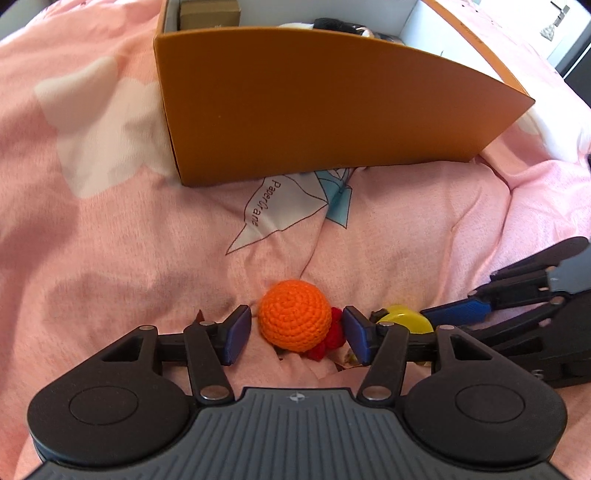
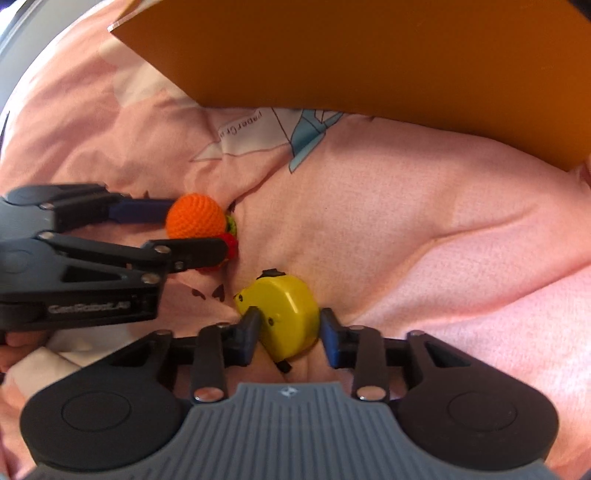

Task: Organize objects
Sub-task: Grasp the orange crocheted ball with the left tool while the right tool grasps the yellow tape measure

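An orange crochet ball (image 1: pixel 294 314) with red and green trim lies on the pink bedcover (image 1: pixel 110 258). My left gripper (image 1: pixel 297 334) stands open around it, one blue pad on each side with a small gap. In the right wrist view the ball (image 2: pixel 194 216) sits between the left gripper's fingers (image 2: pixel 192 251). Just to its right lies a small yellow tape measure (image 2: pixel 286 314) with a black strap. My right gripper (image 2: pixel 290 332) is shut on the tape measure, its pads against both sides. The tape measure (image 1: pixel 406 318) shows partly behind my left gripper's right finger.
A tall orange cardboard box (image 1: pixel 295 103) stands on the bed just beyond both objects, with a brown carton (image 1: pixel 209 13) and dark items inside. Its wall (image 2: pixel 369 55) fills the top of the right wrist view. A hand (image 2: pixel 14 347) holds the left gripper.
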Action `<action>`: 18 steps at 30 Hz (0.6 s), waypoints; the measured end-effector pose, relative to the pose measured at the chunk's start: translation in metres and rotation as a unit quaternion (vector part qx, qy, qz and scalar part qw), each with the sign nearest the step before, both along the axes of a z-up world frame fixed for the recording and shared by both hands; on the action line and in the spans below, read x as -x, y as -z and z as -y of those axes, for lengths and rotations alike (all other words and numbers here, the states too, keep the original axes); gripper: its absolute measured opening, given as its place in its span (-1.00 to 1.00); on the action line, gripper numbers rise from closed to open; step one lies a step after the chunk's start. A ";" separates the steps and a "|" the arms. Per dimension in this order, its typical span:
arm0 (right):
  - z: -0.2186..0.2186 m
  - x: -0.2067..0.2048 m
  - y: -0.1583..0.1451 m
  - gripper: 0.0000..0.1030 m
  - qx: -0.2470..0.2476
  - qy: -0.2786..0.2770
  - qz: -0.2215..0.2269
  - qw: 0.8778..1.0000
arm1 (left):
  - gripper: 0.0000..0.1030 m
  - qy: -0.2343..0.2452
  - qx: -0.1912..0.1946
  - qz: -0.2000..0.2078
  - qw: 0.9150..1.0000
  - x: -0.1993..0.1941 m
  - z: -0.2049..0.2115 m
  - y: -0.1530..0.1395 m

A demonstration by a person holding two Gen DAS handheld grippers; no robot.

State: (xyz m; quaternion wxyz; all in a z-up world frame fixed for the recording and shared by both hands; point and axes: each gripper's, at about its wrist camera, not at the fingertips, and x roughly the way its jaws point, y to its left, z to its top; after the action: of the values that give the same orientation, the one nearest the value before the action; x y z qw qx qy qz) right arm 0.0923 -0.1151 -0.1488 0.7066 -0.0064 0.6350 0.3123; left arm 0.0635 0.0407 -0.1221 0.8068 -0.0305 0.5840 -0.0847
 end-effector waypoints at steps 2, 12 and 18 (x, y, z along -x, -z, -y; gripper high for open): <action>0.003 0.001 -0.007 -0.46 -0.006 0.002 0.005 1.000 | 0.24 -0.003 0.003 -0.004 1.000 0.000 0.000 0.002; -0.001 0.004 -0.030 -0.47 -0.005 -0.013 0.049 0.999 | -0.10 -0.017 0.029 0.001 0.999 0.005 -0.007 -0.004; 0.007 -0.002 -0.051 -0.48 -0.016 0.002 0.077 0.997 | -0.11 -0.025 0.037 0.011 0.999 0.009 -0.011 -0.014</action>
State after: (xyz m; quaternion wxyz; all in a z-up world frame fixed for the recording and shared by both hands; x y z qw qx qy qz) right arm 0.0947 -0.1224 -0.0982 0.7541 -0.0176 0.5734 0.3198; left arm 0.0549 0.0515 -0.1078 0.8133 -0.0742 0.5706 -0.0869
